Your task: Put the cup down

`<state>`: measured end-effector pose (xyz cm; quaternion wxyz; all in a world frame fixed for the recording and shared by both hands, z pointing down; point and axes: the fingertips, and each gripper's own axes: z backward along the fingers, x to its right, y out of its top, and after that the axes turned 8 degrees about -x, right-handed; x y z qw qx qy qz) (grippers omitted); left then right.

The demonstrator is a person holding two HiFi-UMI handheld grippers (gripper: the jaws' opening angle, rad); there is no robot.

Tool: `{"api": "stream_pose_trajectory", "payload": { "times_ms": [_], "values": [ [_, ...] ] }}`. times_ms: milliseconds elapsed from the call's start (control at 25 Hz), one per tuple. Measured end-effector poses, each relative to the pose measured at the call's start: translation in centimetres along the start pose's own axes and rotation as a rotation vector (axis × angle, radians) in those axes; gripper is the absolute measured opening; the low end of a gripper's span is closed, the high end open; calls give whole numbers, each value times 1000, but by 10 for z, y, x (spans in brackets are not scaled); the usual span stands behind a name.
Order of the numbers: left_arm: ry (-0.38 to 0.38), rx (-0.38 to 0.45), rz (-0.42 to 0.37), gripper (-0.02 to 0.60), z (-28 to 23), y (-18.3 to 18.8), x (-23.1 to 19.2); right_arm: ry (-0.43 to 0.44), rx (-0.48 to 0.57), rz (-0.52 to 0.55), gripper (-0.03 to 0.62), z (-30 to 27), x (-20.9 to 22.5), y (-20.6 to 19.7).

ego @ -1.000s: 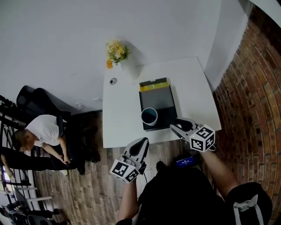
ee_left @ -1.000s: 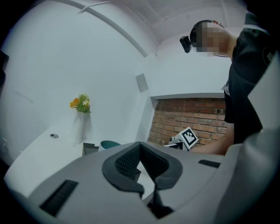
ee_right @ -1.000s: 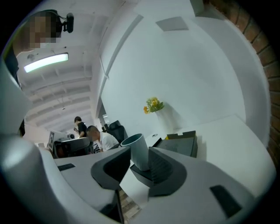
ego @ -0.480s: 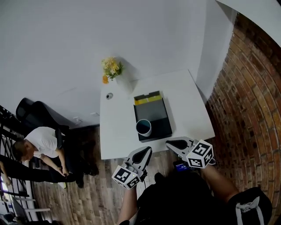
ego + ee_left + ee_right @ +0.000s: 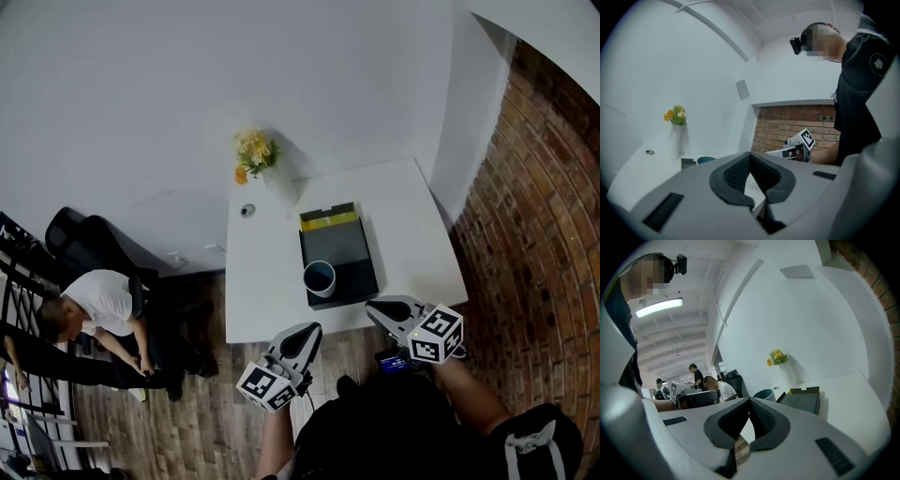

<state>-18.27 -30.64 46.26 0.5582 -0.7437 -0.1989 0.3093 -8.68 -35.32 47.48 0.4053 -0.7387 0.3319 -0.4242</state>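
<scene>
White walls meet a brick wall (image 5: 534, 206) on the right, and a white surface (image 5: 403, 216) stands against the corner, with wooden floor (image 5: 216, 412) in front of it. On the surface lies a dark tray (image 5: 345, 246) with a yellow strip at its far end. The cup (image 5: 320, 278), teal inside, stands upright at the tray's near left corner. A vase (image 5: 279, 186) of yellow flowers (image 5: 255, 152) stands at the far left corner of the surface, with a small round thing (image 5: 247, 210) just beside it.

Both tools hang off the near edge of the surface, over the floor, clear of the cup. The left tool (image 5: 309, 327) is clenched, its pads together with nothing between them; the cup sits ahead of it and a little to its right. The right tool (image 5: 377, 308) is likewise clenched and empty, pointing left along the near edge, and the cup lies ahead of it, apart from its tips. A person in a white shirt (image 5: 94, 298) sits at the far left of the room.
</scene>
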Motion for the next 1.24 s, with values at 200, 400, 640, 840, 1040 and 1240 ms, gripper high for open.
{"api": "stream_pose_trajectory", "payload": {
  "times_ms": [200,400,640,840,1040,1240],
  "values": [
    [3,9,16,8,4,1,-3,6,-8,3,14,-5,-4,-1],
    [2,11,25,8,0,0,-1,0,-16,11,13,-6,-3,-4],
    [-5,15,34,8,-1,-2,0,-10,-14,9,14,-6,0,-5],
    [-16,15,33,8,-4,-1,2,-12,-4,-9,14,-7,4,-3],
    [-30,11,31,8,-10,-2,8,-9,18,-53,13,-3,11,1],
    [-33,13,28,8,-12,-2,6,-16,32,-55,12,-4,16,6]
  ]
}}
